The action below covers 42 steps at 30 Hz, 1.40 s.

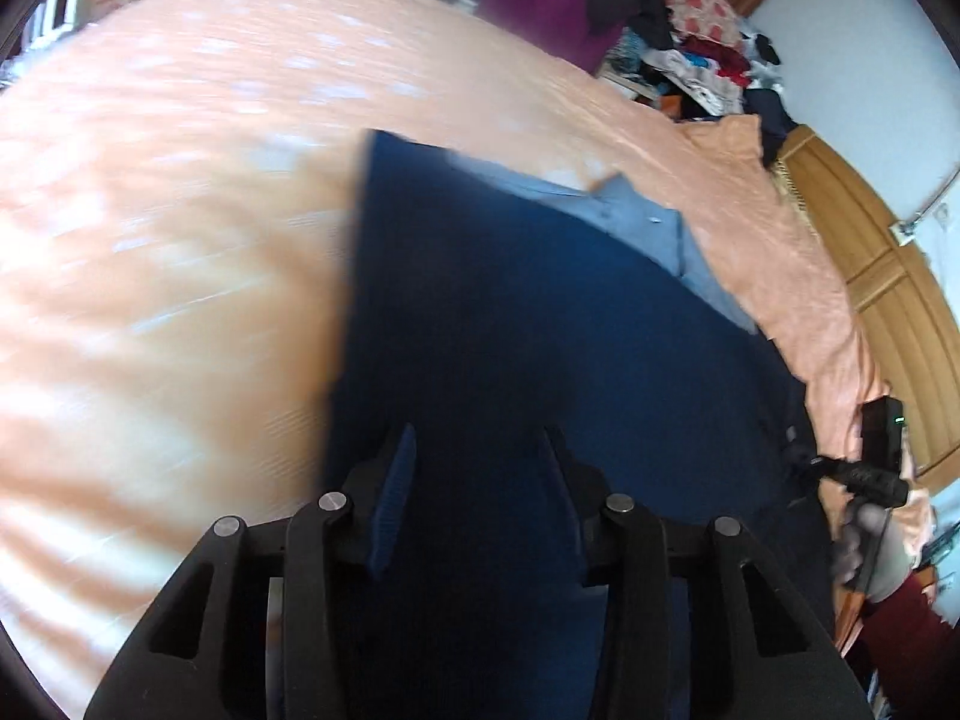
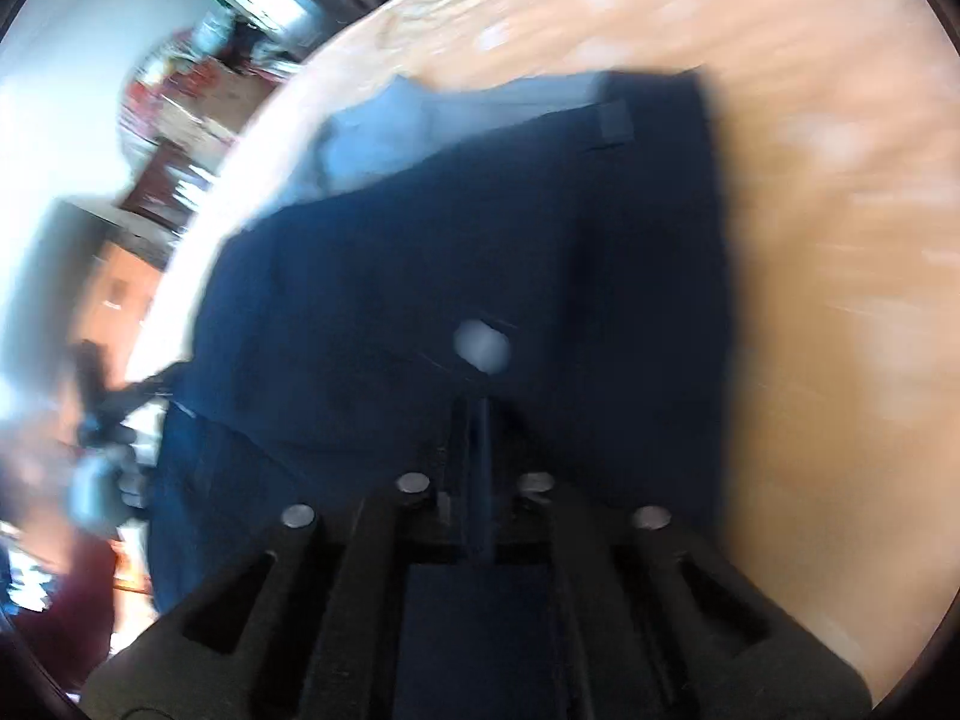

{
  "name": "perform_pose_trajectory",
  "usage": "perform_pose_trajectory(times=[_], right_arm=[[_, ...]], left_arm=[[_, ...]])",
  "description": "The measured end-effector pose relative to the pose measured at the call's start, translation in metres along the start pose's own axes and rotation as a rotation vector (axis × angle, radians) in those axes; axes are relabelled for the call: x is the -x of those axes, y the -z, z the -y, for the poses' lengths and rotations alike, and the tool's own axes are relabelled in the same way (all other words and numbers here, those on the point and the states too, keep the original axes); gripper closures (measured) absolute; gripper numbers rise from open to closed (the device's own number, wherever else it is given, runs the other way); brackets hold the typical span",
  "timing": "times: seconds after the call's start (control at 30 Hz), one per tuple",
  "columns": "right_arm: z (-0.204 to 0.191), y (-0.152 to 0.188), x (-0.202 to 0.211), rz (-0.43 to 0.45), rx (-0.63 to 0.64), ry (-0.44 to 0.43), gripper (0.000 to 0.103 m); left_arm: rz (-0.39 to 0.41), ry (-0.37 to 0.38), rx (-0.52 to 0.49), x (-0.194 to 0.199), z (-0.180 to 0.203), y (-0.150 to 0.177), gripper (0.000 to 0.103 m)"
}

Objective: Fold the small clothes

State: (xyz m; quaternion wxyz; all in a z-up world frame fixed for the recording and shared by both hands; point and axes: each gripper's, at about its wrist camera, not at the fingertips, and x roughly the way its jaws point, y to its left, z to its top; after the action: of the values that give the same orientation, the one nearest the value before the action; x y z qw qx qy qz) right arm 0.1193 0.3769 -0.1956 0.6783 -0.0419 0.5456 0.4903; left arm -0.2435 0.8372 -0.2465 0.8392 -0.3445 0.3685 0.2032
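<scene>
A dark navy garment (image 1: 540, 324) lies on the peach bed sheet (image 1: 180, 210), with a paler blue inner side (image 1: 648, 222) showing at its far edge. In the left wrist view my left gripper (image 1: 477, 456) hovers over the garment's near part, fingers apart and nothing pinched between them. In the right wrist view my right gripper (image 2: 477, 420) is shut on a fold of the navy garment (image 2: 456, 228), just below a small pale spot (image 2: 481, 348) on the cloth. The right gripper (image 1: 873, 468) also shows at the garment's right edge, held by a gloved hand (image 1: 870, 546).
Heaps of mixed clothes (image 1: 690, 42) sit past the far end of the bed. A wooden board (image 1: 888, 300) runs along the bed's right side by a white wall. The sheet (image 2: 840, 240) stretches wide to the left of the garment. Both views are motion-blurred.
</scene>
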Motion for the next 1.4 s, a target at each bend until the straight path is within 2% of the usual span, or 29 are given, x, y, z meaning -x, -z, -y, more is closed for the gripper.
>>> perform_pose_trajectory(times=[0.03,0.07,0.1,0.17,0.23,0.33,0.37,0.43,0.57,0.73,0.87,0.97,1.2,1.4], right_arm=[[0.006,0.013,0.019,0.000,-0.011,0.022,0.087],[0.009,0.022,0.031,0.005,-0.023,0.018,0.079],[0.012,0.035,0.049,0.015,-0.031,0.004,0.074],[0.018,0.063,0.082,0.041,-0.049,-0.013,0.057],[0.031,0.100,0.106,0.049,-0.117,-0.052,0.051],[0.038,0.137,0.103,0.006,-0.180,-0.053,0.051],[0.041,0.151,0.100,-0.012,-0.202,-0.085,0.051],[0.040,0.164,0.098,-0.019,-0.218,-0.123,0.052],[0.036,0.178,0.106,-0.005,-0.229,-0.140,0.052],[0.021,0.187,0.113,-0.069,-0.167,-0.150,0.052],[0.013,0.205,0.109,-0.109,-0.175,-0.190,0.052],[0.008,0.215,0.102,-0.128,-0.183,-0.206,0.052],[0.001,0.212,0.095,-0.121,-0.176,-0.214,0.052],[-0.004,0.209,0.092,-0.095,-0.156,-0.267,0.052]], left_arm=[[0.003,-0.023,0.022,0.012,-0.012,0.007,0.057],[0.000,-0.082,0.050,0.031,-0.026,0.020,0.054],[0.011,-0.091,0.066,0.048,-0.038,0.030,0.053],[0.020,-0.050,0.103,0.083,-0.059,0.058,0.053],[0.004,0.006,0.093,0.104,-0.064,0.086,0.053],[-0.032,0.096,0.089,0.115,-0.062,0.121,0.052],[-0.044,0.123,0.088,0.115,-0.060,0.130,0.051],[-0.062,0.151,0.065,0.116,-0.052,0.144,0.050],[-0.080,0.175,-0.009,0.119,-0.028,0.167,0.048],[-0.091,0.227,-0.006,0.124,-0.029,0.172,0.048],[-0.121,0.238,-0.050,0.128,-0.020,0.180,0.048],[-0.125,0.250,-0.048,0.132,-0.020,0.186,0.048],[-0.134,0.275,-0.057,0.137,-0.019,0.196,0.049],[-0.117,0.384,-0.035,0.138,-0.012,0.199,0.050]])
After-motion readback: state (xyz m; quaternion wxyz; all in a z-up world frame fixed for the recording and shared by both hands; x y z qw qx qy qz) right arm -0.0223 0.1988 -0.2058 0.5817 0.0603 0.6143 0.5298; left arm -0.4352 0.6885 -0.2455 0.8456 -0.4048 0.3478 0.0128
